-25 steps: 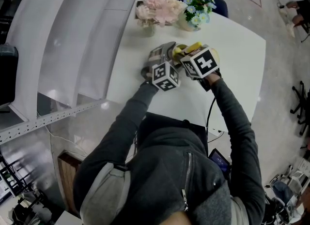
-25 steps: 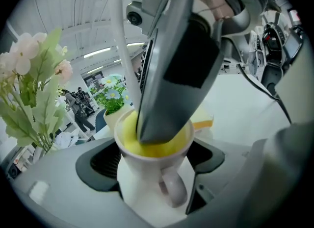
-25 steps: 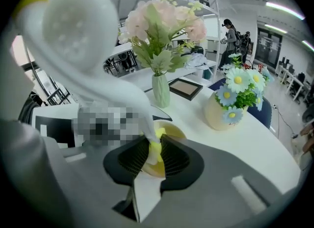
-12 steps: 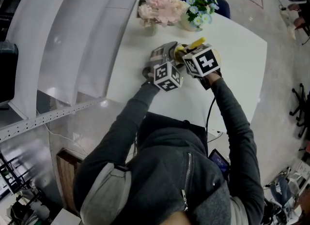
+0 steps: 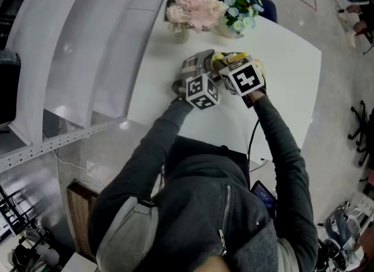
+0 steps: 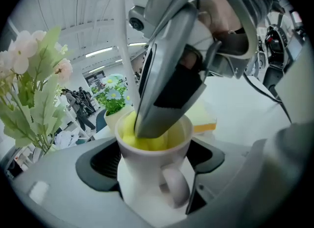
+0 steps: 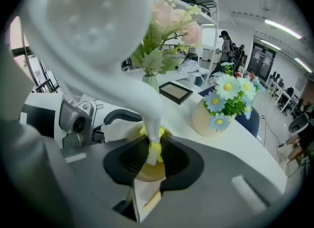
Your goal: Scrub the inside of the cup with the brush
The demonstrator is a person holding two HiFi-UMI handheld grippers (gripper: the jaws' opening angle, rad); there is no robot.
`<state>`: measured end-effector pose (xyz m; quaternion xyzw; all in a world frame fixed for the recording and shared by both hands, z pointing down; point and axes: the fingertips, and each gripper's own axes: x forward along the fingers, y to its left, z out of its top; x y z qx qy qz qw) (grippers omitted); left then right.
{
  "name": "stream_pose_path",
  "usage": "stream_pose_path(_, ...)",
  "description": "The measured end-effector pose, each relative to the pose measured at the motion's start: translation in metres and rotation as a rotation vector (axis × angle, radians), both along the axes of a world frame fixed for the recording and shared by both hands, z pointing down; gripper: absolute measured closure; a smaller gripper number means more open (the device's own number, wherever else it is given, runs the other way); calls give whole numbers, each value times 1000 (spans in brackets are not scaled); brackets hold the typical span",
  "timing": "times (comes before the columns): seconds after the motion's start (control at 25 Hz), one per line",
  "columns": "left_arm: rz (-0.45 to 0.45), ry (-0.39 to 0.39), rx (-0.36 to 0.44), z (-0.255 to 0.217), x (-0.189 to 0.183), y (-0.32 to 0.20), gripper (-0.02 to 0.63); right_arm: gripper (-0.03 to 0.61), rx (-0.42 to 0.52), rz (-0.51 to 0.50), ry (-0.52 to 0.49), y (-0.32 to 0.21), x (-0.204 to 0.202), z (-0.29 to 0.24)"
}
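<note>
A white mug [image 6: 152, 173] stands upright between the jaws of my left gripper [image 6: 153, 175], which is shut on its body; the handle faces the camera. The brush's yellow sponge head [image 6: 147, 136] fills the mug's inside. Its white handle [image 7: 105, 40] rises from the cup, and my right gripper [image 7: 152, 161] is shut on the handle's lower end. One right jaw reaches down into the cup's mouth. In the head view both grippers [image 5: 201, 89] [image 5: 242, 78] meet over the cup [image 5: 219, 63] at the middle of the white table [image 5: 280, 72].
A vase of pink flowers [image 5: 190, 10] and a pot of blue and white daisies [image 5: 236, 13] stand at the table's far edge. A yellow sponge [image 6: 203, 116] lies just beyond the cup. A small framed picture [image 7: 176, 92] lies near the flowers.
The right gripper with the brush has shifted slightly over the cup, up and then back down. The left gripper and the cup have stayed in place.
</note>
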<state>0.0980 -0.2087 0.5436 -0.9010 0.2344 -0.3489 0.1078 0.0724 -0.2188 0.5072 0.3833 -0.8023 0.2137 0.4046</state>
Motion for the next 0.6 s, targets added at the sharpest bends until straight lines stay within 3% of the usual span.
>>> stream_pose_path(0.6, 13, -18, 7, 1, -1, 0, 195, 500, -26, -15, 59, 4, 7, 2)
